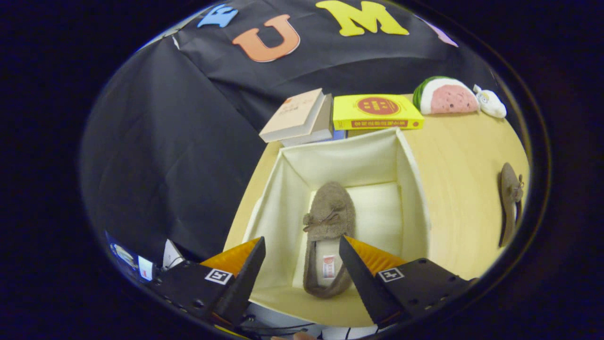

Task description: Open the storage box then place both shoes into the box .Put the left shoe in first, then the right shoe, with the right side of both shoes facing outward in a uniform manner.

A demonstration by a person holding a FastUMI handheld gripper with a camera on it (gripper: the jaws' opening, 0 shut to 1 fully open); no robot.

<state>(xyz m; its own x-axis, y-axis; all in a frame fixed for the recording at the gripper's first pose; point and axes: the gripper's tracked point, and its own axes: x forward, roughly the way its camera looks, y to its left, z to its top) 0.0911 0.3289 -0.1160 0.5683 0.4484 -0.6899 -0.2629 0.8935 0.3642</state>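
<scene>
shoe (326, 236) lying in storage box (415, 189), fingers (250, 264) spread above it

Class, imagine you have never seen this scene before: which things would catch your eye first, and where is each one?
First, the open cream storage box on the wooden table, with one brown shoe lying inside it, just ahead of the open claw. Next, the second brown shoe on the table outside the box. Beyond the box, a bright yellow book and a watermelon plush stand out.
</scene>
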